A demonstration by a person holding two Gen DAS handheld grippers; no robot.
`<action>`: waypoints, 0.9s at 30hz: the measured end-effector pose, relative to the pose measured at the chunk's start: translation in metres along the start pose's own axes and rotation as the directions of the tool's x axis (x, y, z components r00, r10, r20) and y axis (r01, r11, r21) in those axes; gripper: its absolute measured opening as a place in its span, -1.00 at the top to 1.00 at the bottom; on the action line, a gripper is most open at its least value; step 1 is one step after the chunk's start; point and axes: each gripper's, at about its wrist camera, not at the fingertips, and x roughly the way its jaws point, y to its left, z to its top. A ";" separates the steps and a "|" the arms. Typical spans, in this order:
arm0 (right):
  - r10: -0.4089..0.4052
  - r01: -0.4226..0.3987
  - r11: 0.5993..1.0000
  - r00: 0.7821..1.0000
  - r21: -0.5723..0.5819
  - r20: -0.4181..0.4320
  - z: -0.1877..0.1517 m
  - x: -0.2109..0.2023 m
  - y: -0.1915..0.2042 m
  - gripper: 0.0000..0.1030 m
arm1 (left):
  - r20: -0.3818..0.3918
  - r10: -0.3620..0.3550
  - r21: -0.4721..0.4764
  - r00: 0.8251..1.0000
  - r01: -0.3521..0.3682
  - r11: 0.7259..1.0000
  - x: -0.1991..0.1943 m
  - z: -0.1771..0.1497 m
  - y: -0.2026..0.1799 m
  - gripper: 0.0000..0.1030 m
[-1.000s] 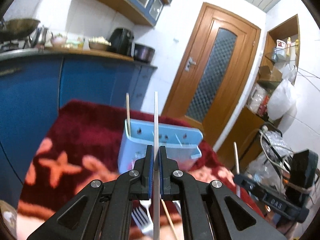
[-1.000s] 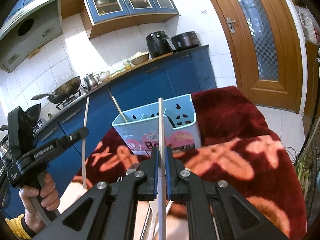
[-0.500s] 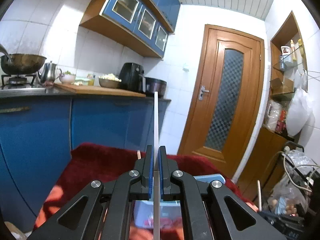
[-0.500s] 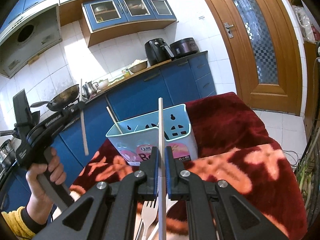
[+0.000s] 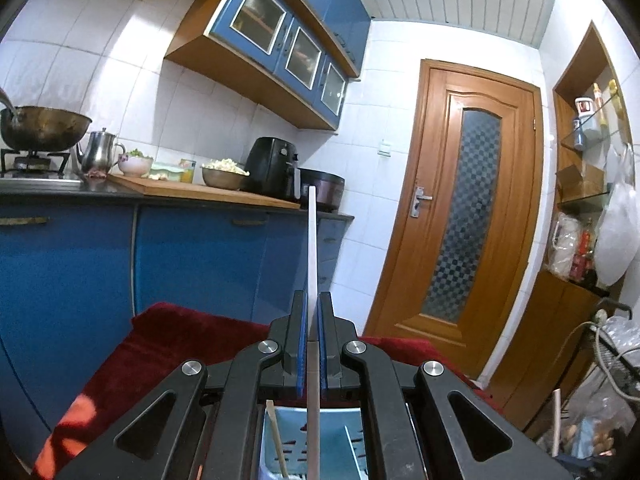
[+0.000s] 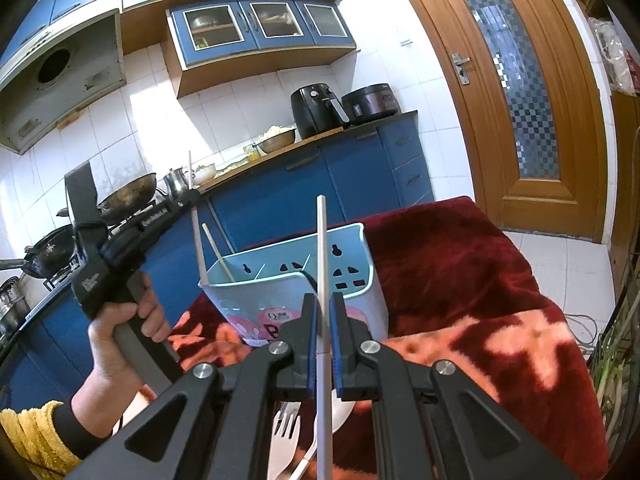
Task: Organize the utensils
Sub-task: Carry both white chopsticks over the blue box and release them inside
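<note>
My left gripper (image 5: 313,300) is shut on a white chopstick (image 5: 312,240) that stands upright between its pads. Under it lies the light blue utensil holder (image 5: 340,424), with a wooden chopstick (image 5: 276,436) leaning inside. In the right wrist view, a hand holds the left gripper (image 6: 188,200) over the left end of the holder (image 6: 352,280). The lower tip of that gripper's chopstick (image 6: 196,240) sits at the rim there. My right gripper (image 6: 323,300) is shut on a second white chopstick (image 6: 323,248), just in front of the holder. A white fork (image 6: 286,440) and a white spoon (image 6: 340,412) lie below it.
The holder stands on a table covered by a dark red cloth with orange shapes (image 6: 460,280). Blue cabinets (image 6: 360,172) with an air fryer (image 6: 316,112) and a wok (image 6: 128,196) run behind. A wooden door (image 6: 520,100) is at the right, with cables and bags near the floor.
The left gripper has risen and tipped up, moving with its chopstick over the holder's left end. The right gripper with its chopstick has come slightly closer to the holder.
</note>
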 end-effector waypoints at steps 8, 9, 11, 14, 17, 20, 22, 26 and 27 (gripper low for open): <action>-0.015 0.015 1.000 1.000 -0.009 0.011 0.014 0.013 -0.001 0.85 | 0.022 0.024 -0.014 0.999 -0.024 1.000 0.016 -0.006 0.005 0.91; -0.014 0.015 1.000 1.000 -0.011 0.013 0.017 0.015 0.000 0.85 | 0.028 0.028 -0.018 0.999 -0.028 0.999 0.015 -0.007 0.004 0.91; -0.013 0.014 1.000 1.000 -0.020 0.024 0.023 0.018 0.003 0.85 | 0.045 0.037 -0.025 0.998 -0.036 0.999 0.014 -0.008 0.006 0.91; -0.007 0.010 0.999 0.998 -0.038 0.069 0.034 0.024 0.008 0.85 | 0.068 0.057 -0.016 0.996 -0.056 0.998 0.014 -0.012 0.004 0.91; -0.011 0.018 0.999 0.991 -0.049 0.132 0.046 0.035 0.012 0.85 | 0.068 0.072 0.010 0.995 -0.073 0.997 0.015 -0.019 -0.002 0.91; -0.016 0.026 0.998 0.984 -0.051 0.180 0.057 0.051 0.013 0.85 | 0.065 0.081 0.029 0.995 -0.083 0.996 0.016 -0.027 -0.005 0.91; -0.025 0.038 0.997 0.980 -0.060 0.197 0.062 0.061 0.013 0.85 | 0.069 0.082 0.039 0.994 -0.085 0.996 0.016 -0.030 -0.007 0.91; -0.056 0.082 0.991 0.971 -0.101 0.232 0.066 0.083 0.014 0.85 | 0.078 0.090 0.043 0.993 -0.093 0.995 0.016 -0.034 -0.006 0.91; -0.059 0.085 0.991 0.970 -0.104 0.235 0.066 0.087 0.014 0.85 | 0.077 0.090 0.043 0.993 -0.093 0.995 0.016 -0.035 -0.005 0.91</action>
